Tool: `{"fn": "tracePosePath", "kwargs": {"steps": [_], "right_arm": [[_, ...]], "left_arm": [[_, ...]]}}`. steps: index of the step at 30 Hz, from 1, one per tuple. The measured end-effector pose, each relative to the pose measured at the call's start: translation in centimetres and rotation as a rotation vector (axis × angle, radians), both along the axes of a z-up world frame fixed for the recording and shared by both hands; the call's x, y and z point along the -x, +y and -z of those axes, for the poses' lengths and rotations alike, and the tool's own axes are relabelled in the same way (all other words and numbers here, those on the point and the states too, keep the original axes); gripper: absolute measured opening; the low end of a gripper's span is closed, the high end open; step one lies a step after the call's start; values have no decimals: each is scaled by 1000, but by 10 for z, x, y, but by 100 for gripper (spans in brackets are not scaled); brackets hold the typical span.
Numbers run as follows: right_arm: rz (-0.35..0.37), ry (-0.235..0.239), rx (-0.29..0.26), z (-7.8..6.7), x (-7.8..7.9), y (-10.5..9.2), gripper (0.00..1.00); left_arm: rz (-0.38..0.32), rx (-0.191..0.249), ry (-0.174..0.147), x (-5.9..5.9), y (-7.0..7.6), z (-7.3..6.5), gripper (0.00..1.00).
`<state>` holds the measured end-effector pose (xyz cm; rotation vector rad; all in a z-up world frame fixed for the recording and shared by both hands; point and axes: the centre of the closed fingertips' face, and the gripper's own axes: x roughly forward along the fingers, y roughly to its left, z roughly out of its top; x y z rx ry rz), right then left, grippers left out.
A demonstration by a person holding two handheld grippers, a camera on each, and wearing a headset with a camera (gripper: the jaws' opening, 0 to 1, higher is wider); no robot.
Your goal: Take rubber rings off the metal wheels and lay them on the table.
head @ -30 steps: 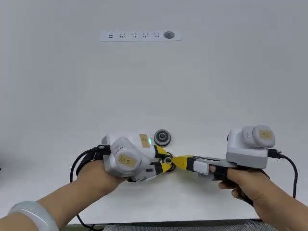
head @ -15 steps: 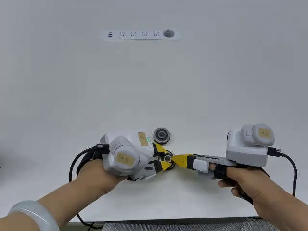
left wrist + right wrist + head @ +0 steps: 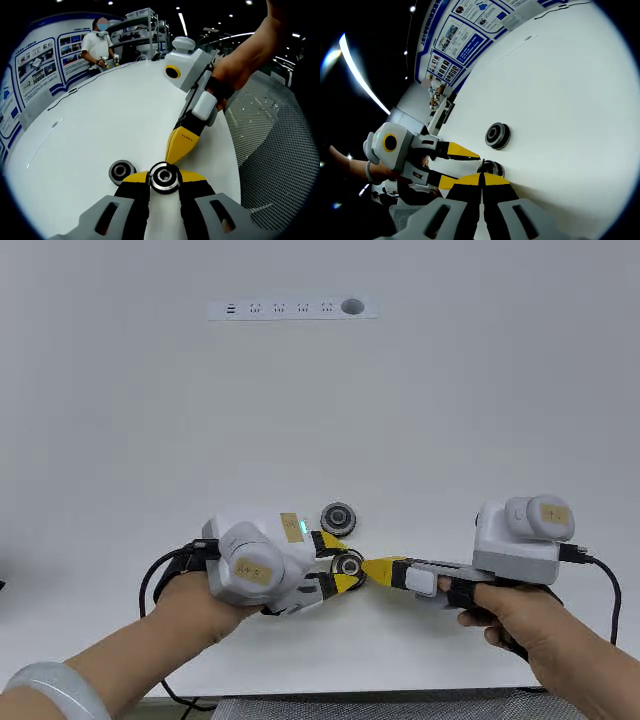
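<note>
Metal wheel A [image 3: 349, 565] sat low and centre in the head view, near the front edge of the white table [image 3: 420, 440], between the two grippers.

Left to right, head view:
- left hand [image 3: 200, 605] wrapped around the white body of its tool, with a black cable looping out behind it
- left gripper [image 3: 337, 565] pointed right, its yellow jaws pinching wheel A from both sides
- metal wheel B [image 3: 338, 518] lay flat on the table just behind wheel A, apart from it and free of both tools
- right gripper [image 3: 368, 570] pointed left, tip against the right side of wheel A
- right hand [image 3: 510, 615] held the handle

Left gripper view: wheel A was seated between the two yellow jaw tips, face towards the camera; wheel B lay just to its left on the table. The yellow tip of the right gripper met the upper rim of wheel A.

Right gripper view: its own jaws were pressed together with only a thin seam between them, and wheel A was just past the tip. Whether they nipped any of the wheel's dark outer band could not be told.

Power strip [image 3: 293, 309] lay at the far edge of the table, well apart from the work
</note>
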<state>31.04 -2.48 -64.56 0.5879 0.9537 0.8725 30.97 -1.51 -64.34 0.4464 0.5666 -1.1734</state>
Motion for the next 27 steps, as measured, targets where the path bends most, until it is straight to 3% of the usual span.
{"fn": "tracePosePath", "kwargs": {"steps": [17, 27], "right_arm": [[-17, -5, -31, -10, 6, 9, 2], [-7, -10, -73, -23, 8, 13, 2]], "left_arm": [[-45, -13, -12, 1, 18, 3, 40], [-74, -13, -14, 1, 26, 4, 48]]}}
